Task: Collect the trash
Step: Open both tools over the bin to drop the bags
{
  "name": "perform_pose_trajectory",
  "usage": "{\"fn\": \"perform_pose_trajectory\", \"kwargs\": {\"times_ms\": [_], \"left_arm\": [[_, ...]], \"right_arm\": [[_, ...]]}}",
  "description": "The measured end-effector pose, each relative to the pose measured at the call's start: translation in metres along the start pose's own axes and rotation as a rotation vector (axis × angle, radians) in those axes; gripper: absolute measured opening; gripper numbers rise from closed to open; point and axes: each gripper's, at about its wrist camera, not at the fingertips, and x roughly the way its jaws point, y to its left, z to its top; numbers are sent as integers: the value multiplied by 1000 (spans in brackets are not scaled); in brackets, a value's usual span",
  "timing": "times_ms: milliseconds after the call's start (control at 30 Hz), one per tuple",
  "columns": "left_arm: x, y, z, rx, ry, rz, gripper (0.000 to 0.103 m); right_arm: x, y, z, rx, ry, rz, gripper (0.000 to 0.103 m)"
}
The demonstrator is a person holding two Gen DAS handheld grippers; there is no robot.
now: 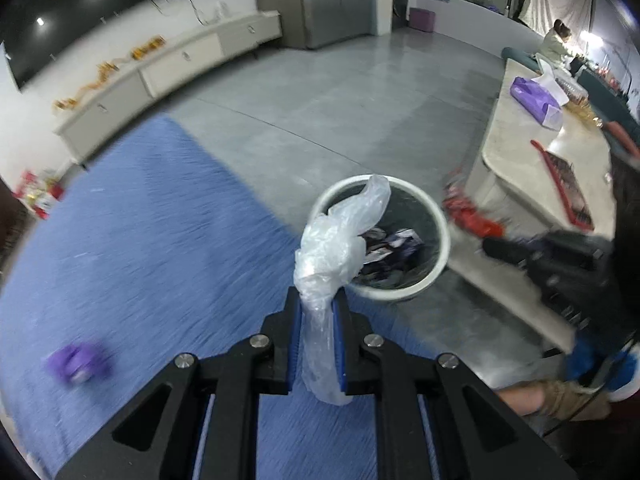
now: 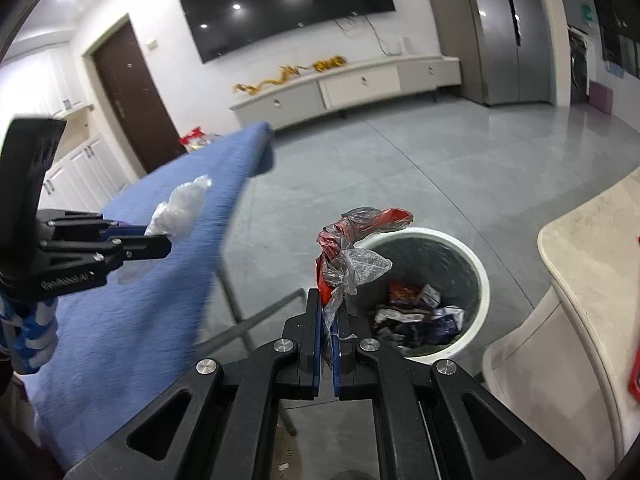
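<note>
- the white trash bin (image 2: 478,276) stood on the grey floor between your blue-covered table (image 2: 132,280) on the left and the pale counter (image 2: 592,264) on the right; its rim was round and white, its inside dark.
- in the bin lay a heap of crumpled wrappers (image 2: 416,314), red, white and dark blue, piled on the bottom toward the near side.
- your left gripper (image 1: 318,300) was closed almost fully on a clear plastic bag (image 1: 340,236); the bag stood up between the blue pads and its crumpled top hung over the near left rim of the bin in the left wrist view.
- seen from the right wrist, that left gripper (image 2: 160,236) reached in from the left, level, above the blue table's edge, with the clear bag (image 2: 180,208) bunched at its tip.
- your right gripper (image 2: 329,300) was nearly shut, pinching a red and clear plastic wrapper (image 2: 352,248); the wrapper rose from the pads and curled over the far left rim of the bin.
- in the left wrist view your right gripper (image 1: 484,236) came in from the right, blurred, with the red wrapper (image 1: 468,212) at the bin's right rim.
- a purple object (image 1: 78,364) lay on the blue table, near and left, too blurred to identify.
</note>
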Motion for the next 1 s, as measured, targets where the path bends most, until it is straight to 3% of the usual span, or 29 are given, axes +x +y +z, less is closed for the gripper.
{"fn": "perform_pose_trajectory", "kwargs": {"times_ms": [167,367,400,467,533,800,1000], "left_arm": [[52,-13,47,-16,79,-121,14],[93,-15,84,-85,95,-197,17],[98,-13,88,-107,92,-211,23],[103,-8,92,-143,86,-230,38],[102,-4,95,-162,68,-245,51],[64,12,88,-206,-15,-250,51],[1,30,56,-218,-153,-164,51]], "right_arm": [[47,-37,10,46,58,-39,4],[94,-65,24,64,96,-95,9],[100,-70,26,72,96,-111,12],[105,-76,29,82,95,-135,37],[104,-78,30,87,94,-147,41],[73,-66,29,66,81,-165,43],[19,-38,26,39,47,-144,52]]}}
